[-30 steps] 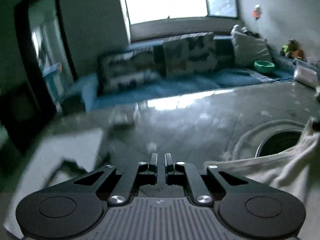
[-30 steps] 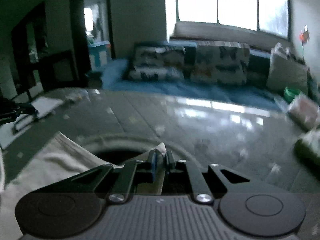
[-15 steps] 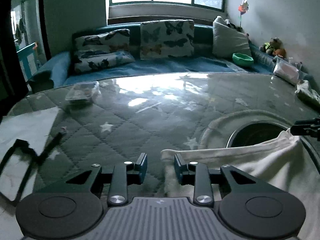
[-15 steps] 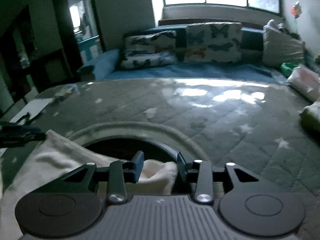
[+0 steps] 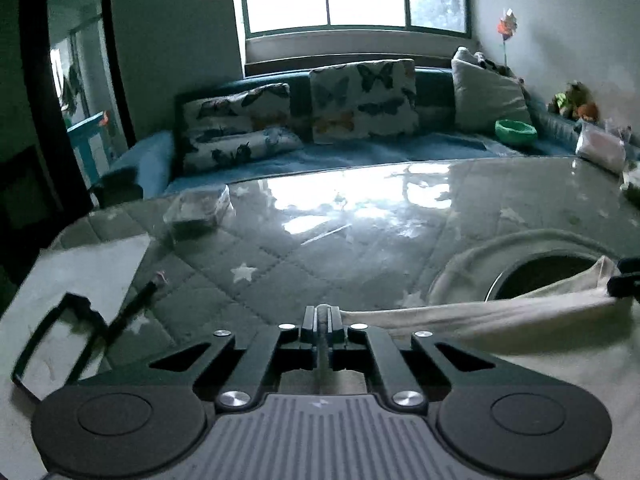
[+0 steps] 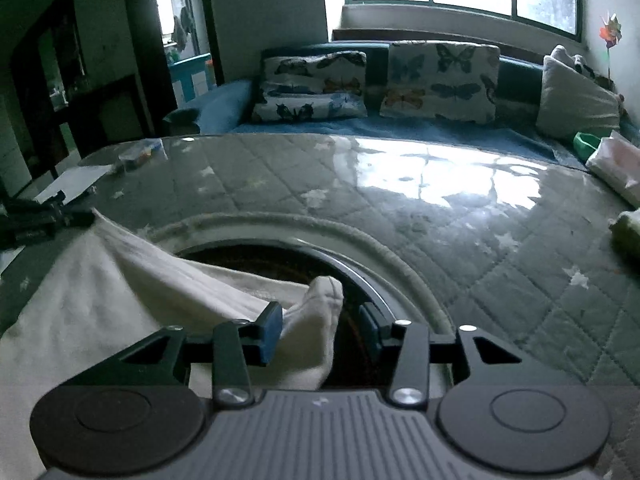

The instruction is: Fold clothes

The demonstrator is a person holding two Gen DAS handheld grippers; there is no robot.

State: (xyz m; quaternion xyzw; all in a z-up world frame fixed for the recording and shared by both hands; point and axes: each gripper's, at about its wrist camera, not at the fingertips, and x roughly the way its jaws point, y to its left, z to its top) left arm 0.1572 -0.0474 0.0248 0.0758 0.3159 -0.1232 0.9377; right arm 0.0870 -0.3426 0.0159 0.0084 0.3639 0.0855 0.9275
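A cream-white garment (image 5: 500, 316) lies on the quilted grey table cover (image 5: 320, 248), draped partly over a round dark opening (image 5: 548, 272). My left gripper (image 5: 322, 316) is shut on the garment's left corner, and a bit of cloth shows at its tips. From there the top edge runs taut to the right. In the right wrist view the garment (image 6: 100, 280) spreads to the left, and its bunched right corner (image 6: 322, 300) stands loose between the fingers of my open right gripper (image 6: 320, 326). The left gripper (image 6: 44, 222) shows at that view's left edge.
A clear plastic box (image 5: 198, 212) sits at the table's far left. White paper (image 5: 88, 272) and a black frame (image 5: 60, 340) lie near the left edge. Bags (image 6: 616, 164) rest at the right rim. A sofa with butterfly cushions (image 5: 360, 100) stands behind the table.
My left gripper was open half a second ago beside the garment's corner and is now shut on it. My right gripper let go of its corner and has opened wider.
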